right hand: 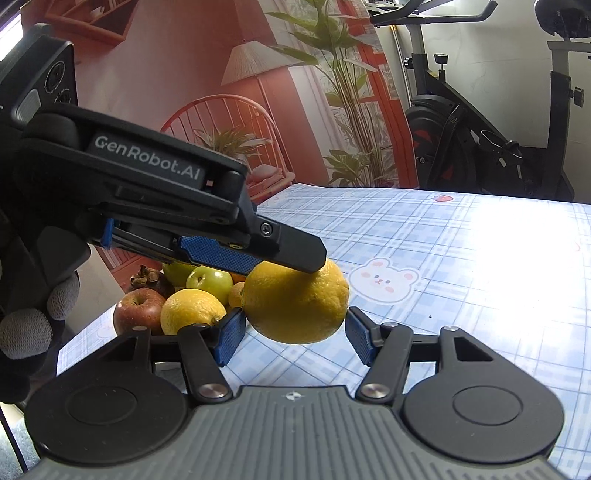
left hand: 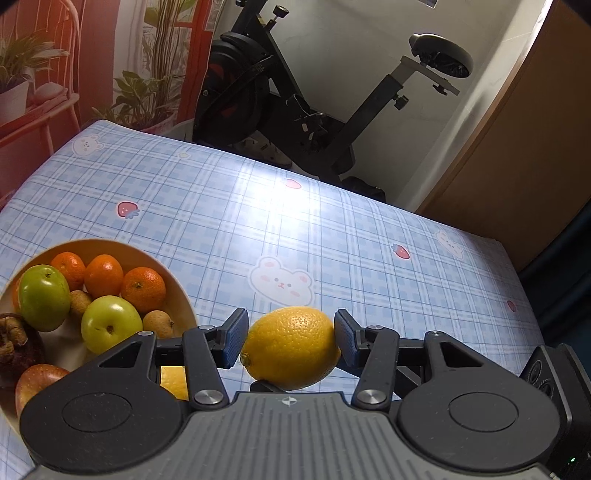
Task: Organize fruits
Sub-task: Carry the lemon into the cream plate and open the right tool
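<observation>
Yellow lemon [left hand: 291,347] sits clamped between left gripper [left hand: 291,338] pads — beside bowl [left hand: 177,291].

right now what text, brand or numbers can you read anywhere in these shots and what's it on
"GenRobot.AI": white lettering on the black body of the left gripper, which grips the lemon.
The tablecloth carries only bear and strawberry pictures, no words.
The small paper high on the wall is cut off and unreadable.
Nothing else is readable.

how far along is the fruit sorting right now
Mostly done: the beige bowl already holds oranges, green apples and more. In hand: the left gripper clamps a yellow lemon, the open right gripper bracketing it. Left: getting the lemon into the bowl.
</observation>
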`<control>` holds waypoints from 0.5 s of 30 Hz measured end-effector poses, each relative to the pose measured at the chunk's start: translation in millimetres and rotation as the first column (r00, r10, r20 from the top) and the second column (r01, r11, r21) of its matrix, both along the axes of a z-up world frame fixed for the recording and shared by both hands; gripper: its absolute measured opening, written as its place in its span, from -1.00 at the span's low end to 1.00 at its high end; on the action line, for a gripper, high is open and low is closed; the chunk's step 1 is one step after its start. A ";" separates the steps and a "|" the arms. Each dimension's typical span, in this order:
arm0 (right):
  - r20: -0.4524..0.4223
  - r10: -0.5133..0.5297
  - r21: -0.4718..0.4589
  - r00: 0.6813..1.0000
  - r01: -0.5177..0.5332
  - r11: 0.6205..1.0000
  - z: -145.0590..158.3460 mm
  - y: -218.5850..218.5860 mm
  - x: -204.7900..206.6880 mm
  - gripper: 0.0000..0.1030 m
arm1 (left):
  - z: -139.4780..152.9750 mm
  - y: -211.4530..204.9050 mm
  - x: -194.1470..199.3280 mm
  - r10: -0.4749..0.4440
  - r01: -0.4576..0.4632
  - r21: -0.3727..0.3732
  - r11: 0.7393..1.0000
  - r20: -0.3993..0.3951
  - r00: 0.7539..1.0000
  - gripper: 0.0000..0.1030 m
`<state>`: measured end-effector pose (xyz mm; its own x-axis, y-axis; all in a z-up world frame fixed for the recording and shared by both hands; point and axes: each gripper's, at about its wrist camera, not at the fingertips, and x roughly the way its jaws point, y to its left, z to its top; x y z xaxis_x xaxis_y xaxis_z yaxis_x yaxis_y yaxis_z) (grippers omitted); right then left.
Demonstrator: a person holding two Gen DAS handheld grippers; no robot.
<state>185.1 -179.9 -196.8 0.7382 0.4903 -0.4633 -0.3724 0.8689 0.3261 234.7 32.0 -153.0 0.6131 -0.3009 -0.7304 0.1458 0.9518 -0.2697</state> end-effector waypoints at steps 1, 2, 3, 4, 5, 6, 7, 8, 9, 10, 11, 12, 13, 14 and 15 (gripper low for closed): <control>0.000 0.012 0.000 1.000 -0.012 1.000 3.2 5.3 1.4 0.21 | 3.4 5.9 -3.1 0.011 -0.011 0.002 1.000 0.008 1.000 0.05; 0.004 0.026 -0.005 1.000 -0.026 1.000 7.2 11.7 3.0 0.21 | 6.2 12.2 -4.7 0.025 -0.025 -0.003 1.000 0.016 1.000 0.05; 0.011 0.041 -0.012 0.999 -0.041 0.999 11.7 19.1 4.1 0.22 | 9.5 20.2 -7.6 0.045 -0.045 -0.017 0.999 0.022 0.999 0.05; 0.016 0.051 -0.017 0.999 -0.051 0.999 15.3 23.8 5.2 0.22 | 13.0 28.8 -10.2 0.067 -0.066 -0.036 0.997 0.027 0.997 0.05; 0.020 0.067 -0.022 0.998 -0.067 0.998 19.9 30.8 6.9 0.21 | 15.6 36.1 -12.6 0.084 -0.083 -0.051 0.995 0.031 0.996 0.05; 0.020 0.084 -0.027 0.996 -0.084 0.996 24.4 37.6 9.6 0.22 | 19.6 45.4 -14.9 0.110 -0.107 -0.070 0.992 0.036 0.993 0.05; 0.022 0.103 -0.042 0.994 -0.102 0.994 28.7 45.0 12.3 0.22 | 22.7 53.8 -16.6 0.130 -0.127 -0.085 0.988 0.039 0.991 0.05; 0.026 0.124 -0.066 0.992 -0.122 0.990 33.6 54.9 15.9 0.21 | 26.4 62.8 -18.1 0.150 -0.145 -0.100 0.984 0.042 0.988 0.05; 0.030 0.144 -0.083 0.989 -0.141 0.987 37.8 66.0 20.1 0.21 | 29.3 71.4 -19.7 0.167 -0.161 -0.113 0.980 0.047 0.985 0.05; 0.031 0.157 -0.087 0.987 -0.154 0.984 40.8 72.8 23.1 0.21 | 32.7 80.7 -21.5 0.186 -0.178 -0.125 0.976 0.052 0.981 0.05; 0.030 0.174 -0.087 0.984 -0.171 0.981 42.5 83.1 27.1 0.21 | 35.0 88.5 -22.5 0.202 -0.193 -0.133 0.972 0.056 0.978 0.04; 0.025 0.188 -0.085 0.982 -0.185 0.979 43.3 91.0 30.8 0.21 | 36.6 94.9 -23.0 0.216 -0.206 -0.135 0.969 0.059 0.975 0.04; 0.019 0.198 -0.084 0.980 -0.196 0.977 43.7 97.1 33.6 0.21 | 37.7 101.5 -23.9 0.228 -0.218 -0.134 0.967 0.061 0.972 0.04; 0.009 0.211 -0.086 0.977 -0.210 0.974 43.0 105.9 37.7 0.22 | 38.3 107.2 -24.7 0.237 -0.227 -0.132 0.965 0.062 0.970 0.04; 0.000 0.219 -0.090 0.976 -0.219 0.972 42.4 112.8 40.4 0.21 | 37.8 111.4 -25.4 0.246 -0.236 -0.133 0.963 0.062 0.967 0.04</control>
<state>225.5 -67.1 -154.5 0.6222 0.5977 -0.5055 -0.5597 0.7912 0.2465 209.3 143.5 -115.3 0.7319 -0.2222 -0.6442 -0.0584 0.9214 -0.3841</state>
